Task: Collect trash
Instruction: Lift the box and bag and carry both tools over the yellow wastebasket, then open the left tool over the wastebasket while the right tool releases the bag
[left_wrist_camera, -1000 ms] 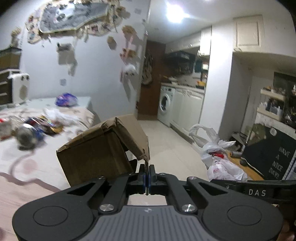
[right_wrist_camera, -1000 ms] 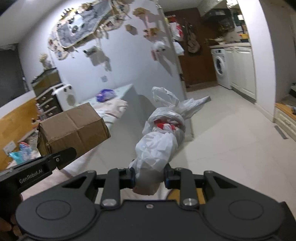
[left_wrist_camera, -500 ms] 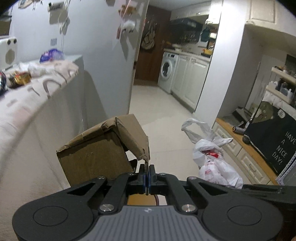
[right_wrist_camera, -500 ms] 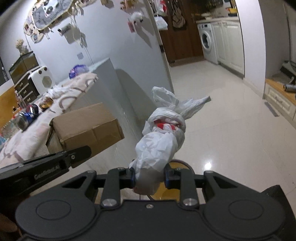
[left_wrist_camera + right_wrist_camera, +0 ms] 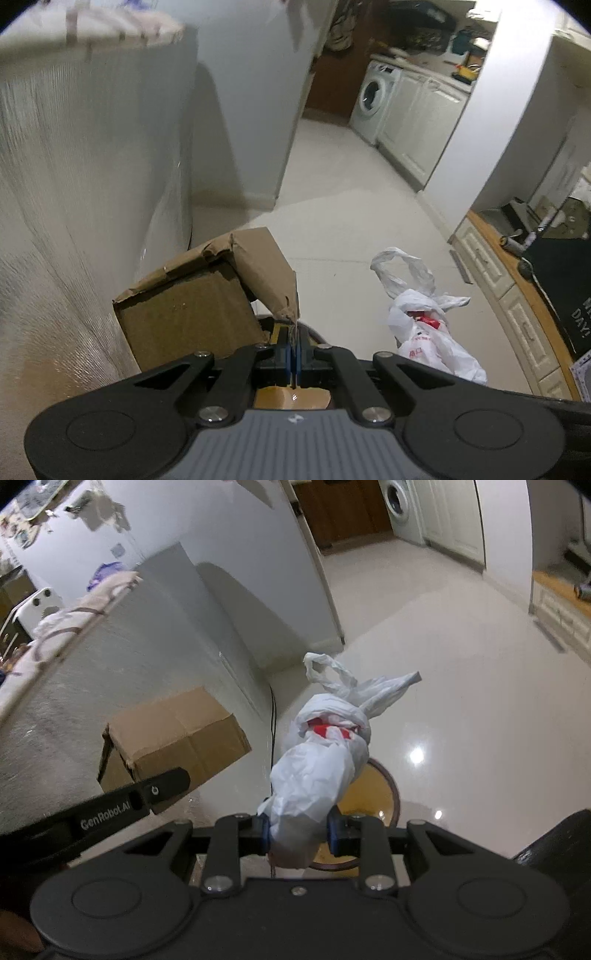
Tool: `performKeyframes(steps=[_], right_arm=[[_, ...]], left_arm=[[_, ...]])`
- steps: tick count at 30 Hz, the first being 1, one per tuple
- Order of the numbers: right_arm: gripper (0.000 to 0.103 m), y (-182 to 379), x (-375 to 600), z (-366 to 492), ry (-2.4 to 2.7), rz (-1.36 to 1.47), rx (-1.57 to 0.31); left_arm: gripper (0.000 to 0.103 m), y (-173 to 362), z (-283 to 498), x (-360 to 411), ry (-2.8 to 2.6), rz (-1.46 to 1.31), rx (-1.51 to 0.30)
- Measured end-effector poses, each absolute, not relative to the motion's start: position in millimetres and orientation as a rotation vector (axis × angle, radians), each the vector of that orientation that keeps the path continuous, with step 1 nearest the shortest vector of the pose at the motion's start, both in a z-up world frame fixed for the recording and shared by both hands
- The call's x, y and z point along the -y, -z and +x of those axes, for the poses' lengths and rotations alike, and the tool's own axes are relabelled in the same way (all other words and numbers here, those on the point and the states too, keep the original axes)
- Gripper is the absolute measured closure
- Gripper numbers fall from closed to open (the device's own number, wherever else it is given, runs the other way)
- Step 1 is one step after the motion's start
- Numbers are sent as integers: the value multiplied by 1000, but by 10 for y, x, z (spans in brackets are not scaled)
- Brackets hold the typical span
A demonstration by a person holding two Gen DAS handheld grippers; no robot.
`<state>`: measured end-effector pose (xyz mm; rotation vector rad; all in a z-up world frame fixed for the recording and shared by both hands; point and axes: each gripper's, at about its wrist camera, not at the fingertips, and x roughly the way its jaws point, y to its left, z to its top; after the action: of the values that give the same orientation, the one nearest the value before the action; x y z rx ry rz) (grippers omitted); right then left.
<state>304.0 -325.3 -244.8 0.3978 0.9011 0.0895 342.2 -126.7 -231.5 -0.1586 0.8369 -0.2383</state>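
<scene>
Matt brown corrugated cardboard for the box [image 5: 192, 314], rough and torn along its creased flap [image 5: 269, 273]. Thin crinkled white plastic for the knotted bag [image 5: 317, 771], softly shiny, with red print showing through. Glossy pale tile on the floor [image 5: 461, 686], mirroring the ceiling lights. Matt black plastic on both gripper bodies, dotted with bright metal screws. Ribbed, faintly shiny sheeting down the table side [image 5: 74, 192].

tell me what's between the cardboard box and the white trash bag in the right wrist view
In the right wrist view, only bare glossy floor and a thin black cord separate the cardboard box from the white trash bag.
</scene>
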Motion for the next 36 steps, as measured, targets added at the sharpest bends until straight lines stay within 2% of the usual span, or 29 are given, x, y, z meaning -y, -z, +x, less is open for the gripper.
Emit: performKeyframes(steps=[13,19,27,34,36], right_arm=[[75,3528,3153,3842,-65,537,-1038],[75,3996,3229,4009,-60,514,-1143],[75,4389,3110,4244,-91,237,-1274],[74,4504,3181,4383,-96,209,-1297],[74,4504,3178,4392,-96,206,-1302]], left_arm=[[102,3248,4211,1304,205,-245,-983],[102,3754,4496,1373,204,-221,-1122],[102,4309,4750,1465,256,-182,-1274],[101,4637,4922,1578,308,-99,-1352],[98,4714,4957,1587,319,-94,-1367]])
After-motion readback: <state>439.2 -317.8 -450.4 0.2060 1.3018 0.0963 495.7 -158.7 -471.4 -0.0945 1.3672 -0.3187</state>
